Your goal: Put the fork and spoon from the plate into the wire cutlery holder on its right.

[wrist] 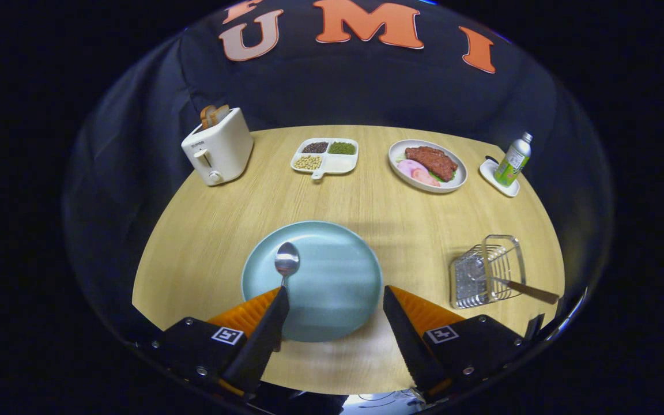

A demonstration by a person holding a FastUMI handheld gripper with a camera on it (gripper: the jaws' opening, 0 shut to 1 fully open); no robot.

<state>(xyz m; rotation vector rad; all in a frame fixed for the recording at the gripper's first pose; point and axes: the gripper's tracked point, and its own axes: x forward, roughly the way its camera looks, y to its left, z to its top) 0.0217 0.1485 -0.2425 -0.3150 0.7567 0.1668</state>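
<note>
A pale blue plate (332, 288) lies on the wooden table just ahead of my fingers. A steel spoon (286, 260) rests on its left half, bowl pointing away, with its handle running down behind my left fingertip (277, 300). My gripper (335, 295) hovers over the plate's near half, open wide, with nothing between the fingers. To the right of the plate stands the wire cutlery holder (486, 271). A utensil with a brown handle (531, 290) sits in it, leaning out toward the right; its head is hidden by the wires.
Along the far side of the table stand a white toaster (219, 147) with bread, a divided dish of beans (326, 157), a plate of meat (427, 165), and a green bottle (513, 159) on a white coaster. The table's near edge runs just under my fingers.
</note>
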